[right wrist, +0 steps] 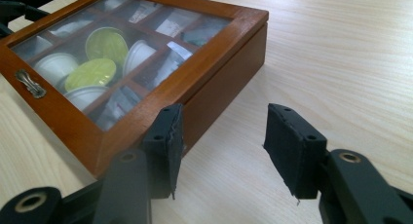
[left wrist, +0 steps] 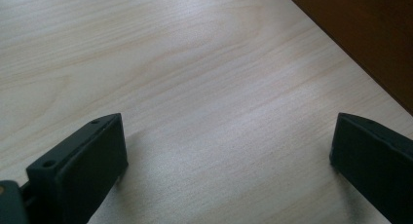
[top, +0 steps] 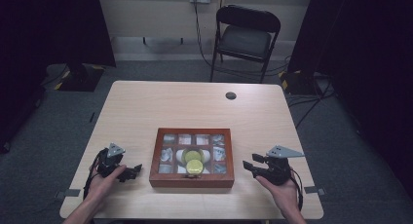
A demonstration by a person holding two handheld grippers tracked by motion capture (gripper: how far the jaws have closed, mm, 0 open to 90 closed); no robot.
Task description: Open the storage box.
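High view puts the wooden box (top: pixel 192 157) mid-worktop (top: pixel 146 107) between my hands; left tongs (top: pixel 130 172) gape wide and empty, right tongs (top: pixel 249 166) half-open, gripping nothing, beside its corner.

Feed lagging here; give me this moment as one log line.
wooden box: lid shut, centre table | left hand-held gripper: open, empty | right hand-held gripper: open, empty

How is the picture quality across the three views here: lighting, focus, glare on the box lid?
High view: dim and soft, with dark corners; the wooden box is still readable. Left gripper view: bright table, sharp grain, soft shadows under the left gripper. Right gripper view: well lit, with a pale sheen on the glass lid hazing the capsules; the right gripper close up is slightly soft.
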